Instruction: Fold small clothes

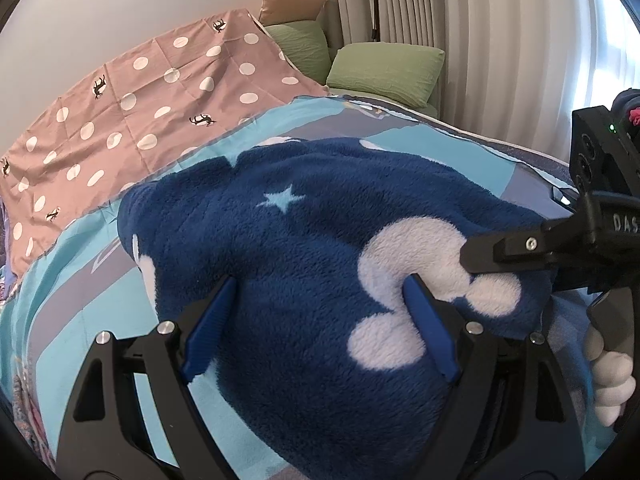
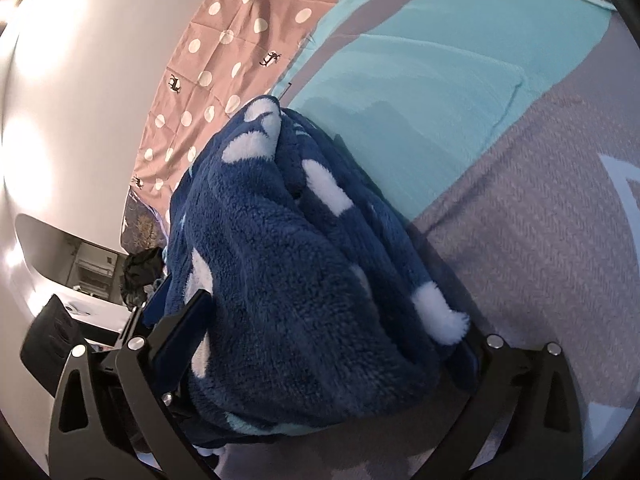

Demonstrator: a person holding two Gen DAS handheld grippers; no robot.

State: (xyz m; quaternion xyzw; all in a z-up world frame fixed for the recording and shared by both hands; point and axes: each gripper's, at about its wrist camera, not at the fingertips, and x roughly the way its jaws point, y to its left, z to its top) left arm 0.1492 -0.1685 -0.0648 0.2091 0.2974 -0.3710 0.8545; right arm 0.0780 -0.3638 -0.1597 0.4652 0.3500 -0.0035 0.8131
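Note:
A dark blue fleece garment (image 1: 288,248) with white patches and a pale star lies bunched on the bed. My left gripper (image 1: 320,320) straddles its near edge with the blue pads (image 1: 208,332) wide apart, fleece lying between them. My right gripper (image 1: 472,258) comes in from the right in the left wrist view, its black finger tip pressed on the fleece. In the right wrist view the garment (image 2: 304,280) fills the space between the right gripper's (image 2: 332,320) fingers (image 2: 180,332), which clamp a thick fold; the right finger is mostly hidden by fleece.
The bed has a turquoise and grey cover (image 2: 460,92). A pink polka-dot sheet (image 1: 132,108) lies at the far left. Green pillows (image 1: 384,72) and a tan pillow (image 1: 294,2) sit by the curtains (image 1: 500,40). A white wall (image 2: 80,100) stands at left.

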